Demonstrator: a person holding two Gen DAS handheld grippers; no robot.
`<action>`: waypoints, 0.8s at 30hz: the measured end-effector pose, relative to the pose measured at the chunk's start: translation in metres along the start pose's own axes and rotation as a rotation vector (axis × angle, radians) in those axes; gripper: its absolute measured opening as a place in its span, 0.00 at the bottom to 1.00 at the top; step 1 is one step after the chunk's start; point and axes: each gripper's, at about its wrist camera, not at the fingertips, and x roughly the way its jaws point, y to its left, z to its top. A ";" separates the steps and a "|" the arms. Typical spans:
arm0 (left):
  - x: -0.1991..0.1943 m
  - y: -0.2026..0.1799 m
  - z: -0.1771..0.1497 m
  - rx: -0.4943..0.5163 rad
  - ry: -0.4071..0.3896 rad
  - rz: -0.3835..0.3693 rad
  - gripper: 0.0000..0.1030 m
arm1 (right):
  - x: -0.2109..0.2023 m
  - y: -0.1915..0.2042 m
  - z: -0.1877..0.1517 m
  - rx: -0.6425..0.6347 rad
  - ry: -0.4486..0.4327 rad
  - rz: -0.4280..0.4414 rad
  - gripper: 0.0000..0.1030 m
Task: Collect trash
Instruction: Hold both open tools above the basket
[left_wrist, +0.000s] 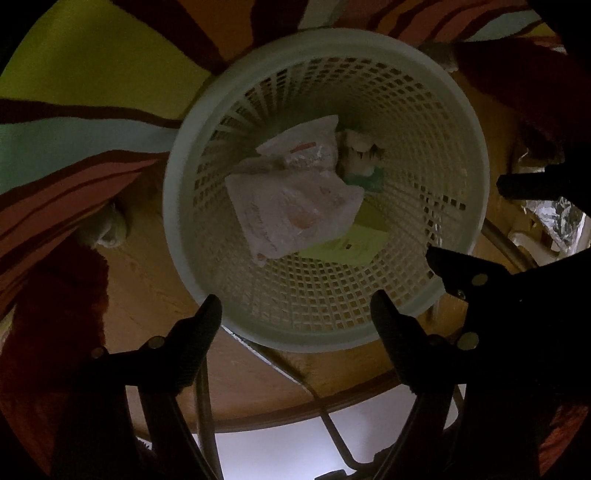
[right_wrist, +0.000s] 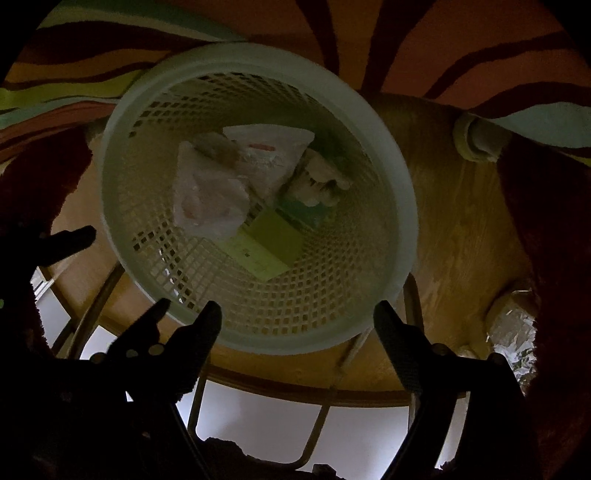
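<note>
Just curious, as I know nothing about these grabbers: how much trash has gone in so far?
Done: the white plastic lattice basket holds a crumpled white wrapper, a yellow-green paper slip and other scraps. In hand: nothing; the left gripper and right gripper are both open. Left: crinkled silver foil beside the basket.

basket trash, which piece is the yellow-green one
The flat card at the basket's bottom, partly under the white plastic bag; the other pieces are white or teal.

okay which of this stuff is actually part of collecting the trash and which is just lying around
Part of the job:
- white mesh basket
- plastic wrappers in it
- green paper in it
- left tongs, open
- right tongs, open

Just lying about:
- striped rug
- wooden table
- foil roll
</note>
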 end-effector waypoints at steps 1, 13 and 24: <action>-0.001 0.000 0.000 -0.003 -0.003 0.002 0.78 | -0.001 -0.001 0.000 0.003 -0.004 -0.003 0.78; -0.034 0.009 -0.019 -0.060 -0.091 -0.013 0.78 | -0.030 0.000 -0.020 0.010 -0.116 -0.013 0.93; -0.071 0.009 -0.049 -0.086 -0.219 -0.017 0.78 | -0.074 0.003 -0.053 -0.021 -0.273 0.048 0.93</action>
